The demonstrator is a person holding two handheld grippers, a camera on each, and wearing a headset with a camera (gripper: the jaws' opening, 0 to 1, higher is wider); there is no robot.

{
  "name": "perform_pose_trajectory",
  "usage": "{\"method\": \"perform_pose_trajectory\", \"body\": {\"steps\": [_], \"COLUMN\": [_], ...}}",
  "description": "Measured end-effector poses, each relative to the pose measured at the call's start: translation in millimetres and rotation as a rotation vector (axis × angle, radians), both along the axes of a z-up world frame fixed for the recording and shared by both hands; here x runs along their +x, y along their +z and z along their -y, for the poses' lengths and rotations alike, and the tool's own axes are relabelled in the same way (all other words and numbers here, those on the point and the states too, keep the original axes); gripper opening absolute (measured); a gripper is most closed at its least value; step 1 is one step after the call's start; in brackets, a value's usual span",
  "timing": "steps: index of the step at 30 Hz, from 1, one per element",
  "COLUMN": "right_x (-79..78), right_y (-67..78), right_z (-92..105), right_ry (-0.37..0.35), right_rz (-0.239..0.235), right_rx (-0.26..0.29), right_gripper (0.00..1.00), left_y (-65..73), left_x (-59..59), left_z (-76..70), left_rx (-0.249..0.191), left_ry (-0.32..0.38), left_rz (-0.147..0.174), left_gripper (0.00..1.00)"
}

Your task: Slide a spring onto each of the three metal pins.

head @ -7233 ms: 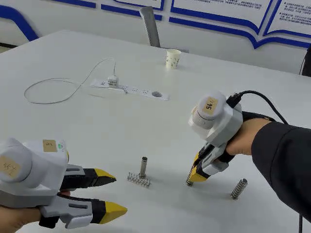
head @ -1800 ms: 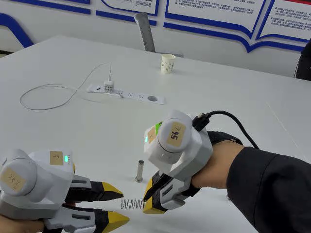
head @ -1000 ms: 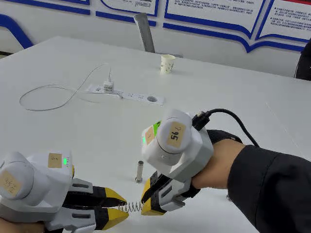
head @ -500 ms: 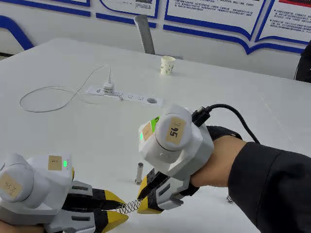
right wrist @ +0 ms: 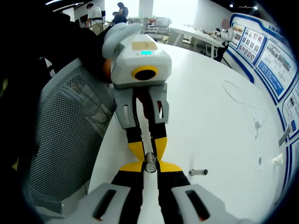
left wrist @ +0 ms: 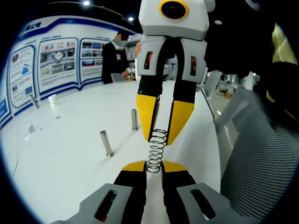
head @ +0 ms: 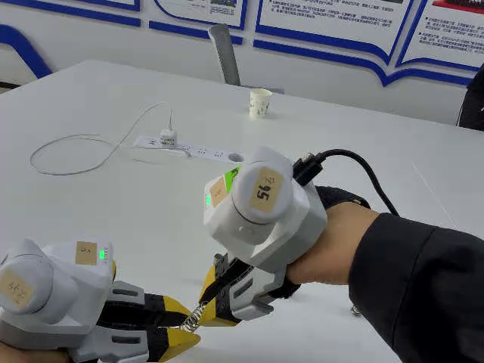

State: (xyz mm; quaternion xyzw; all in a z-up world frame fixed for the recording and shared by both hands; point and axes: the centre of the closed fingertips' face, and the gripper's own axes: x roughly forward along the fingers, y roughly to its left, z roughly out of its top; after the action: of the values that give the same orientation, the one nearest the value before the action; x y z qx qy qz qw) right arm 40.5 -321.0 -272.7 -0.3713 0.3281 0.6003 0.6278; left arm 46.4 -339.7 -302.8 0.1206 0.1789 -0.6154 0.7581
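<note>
Low in the head view's centre, you had the spring point(head: 192, 318) strung between both tongs. Your left gripper point(head: 184, 327) pinched its near end and your right gripper point(head: 209, 304) pinched the far end. In the left gripper view, an upright metal pin point(left wrist: 106, 143) stood left of it.

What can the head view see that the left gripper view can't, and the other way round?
The head view gives the looped white cable on the table and the person's dark sleeve. The left gripper view gives two upright metal pins and some gray mesh. Both show the spring between the left tool and the right tool, each shut on one end.
</note>
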Motion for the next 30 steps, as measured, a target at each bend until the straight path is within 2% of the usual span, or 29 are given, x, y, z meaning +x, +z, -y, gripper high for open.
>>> {"method": "perform_pose_trajectory", "body": {"steps": [12, 30], "right_x": [-0.2, 2.0], "right_y": [4.5, -5.3], "right_z": [-9.2, -5.5], "right_ry": [0.006, -0.015], "right_rz": [0.006, -0.018], "right_rx": [0.013, 0.006], "right_gripper": [0.12, 0.13], "left_y": [1.7, 2.6], "left_x": [-0.2, 0.5], "left_z": [0.8, 0.3], "left_rx": [-0.009, -0.018], "left_ry": [0.0, 0.002], "left_rz": [0.002, -0.002], "left_gripper": [0.12, 0.11]}}
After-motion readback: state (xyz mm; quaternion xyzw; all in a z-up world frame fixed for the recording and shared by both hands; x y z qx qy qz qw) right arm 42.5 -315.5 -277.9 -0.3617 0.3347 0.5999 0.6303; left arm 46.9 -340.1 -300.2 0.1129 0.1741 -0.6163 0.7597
